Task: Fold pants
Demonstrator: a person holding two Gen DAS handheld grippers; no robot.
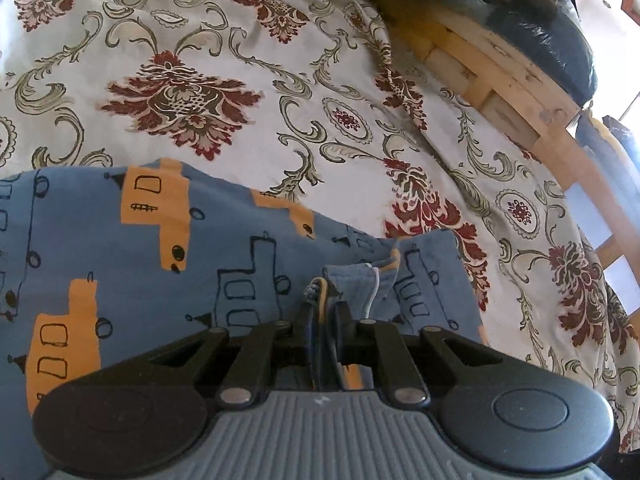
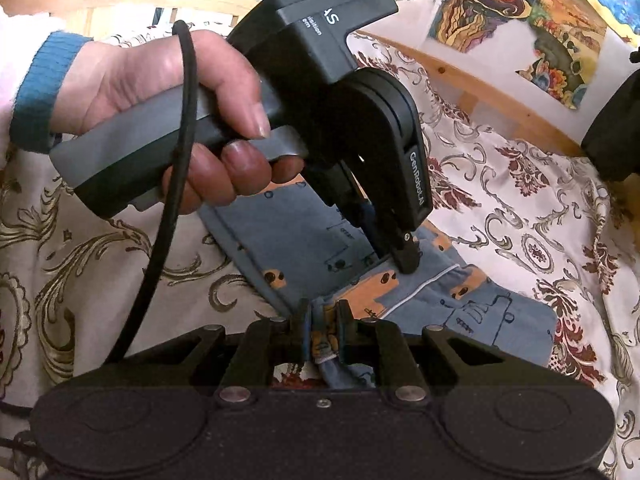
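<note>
Pants lay on the patterned bed | left gripper and right gripper fingers pinched edge folds | soft, light, floppy cloth; best held at hems or corners.

A bed with a pale wooden frame carries a cream bedspread with dark red and olive scrollwork. Blue pants with orange prints lie directly on it.
</note>
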